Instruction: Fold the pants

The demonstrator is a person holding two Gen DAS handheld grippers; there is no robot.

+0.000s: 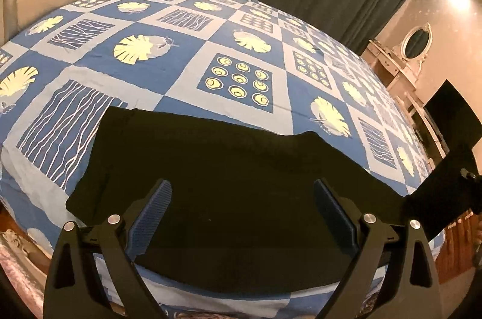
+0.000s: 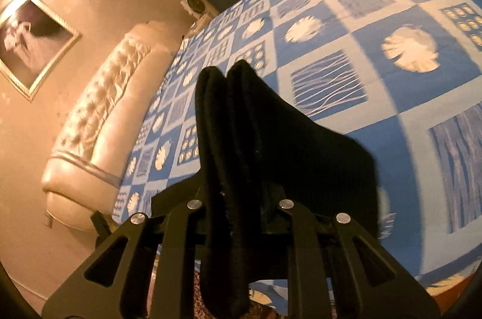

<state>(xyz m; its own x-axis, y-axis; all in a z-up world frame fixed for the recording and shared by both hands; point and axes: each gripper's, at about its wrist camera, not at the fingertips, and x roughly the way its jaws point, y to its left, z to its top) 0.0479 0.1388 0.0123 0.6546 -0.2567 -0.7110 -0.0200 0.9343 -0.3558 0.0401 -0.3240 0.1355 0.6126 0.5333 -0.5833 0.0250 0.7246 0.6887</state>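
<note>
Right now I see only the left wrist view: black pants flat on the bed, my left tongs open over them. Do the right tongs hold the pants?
Observer: Yes. The right tongs are shut on a bunch of the black pants.
Operator: How does the cloth sit between them?
Observer: It stands up in two thick ridges that reach past the fingertips.
Operator: Is that part lying on the bed?
Observer: It looks lifted. The blue patterned sheet shows behind and below it, though the picture is blurred.
</note>
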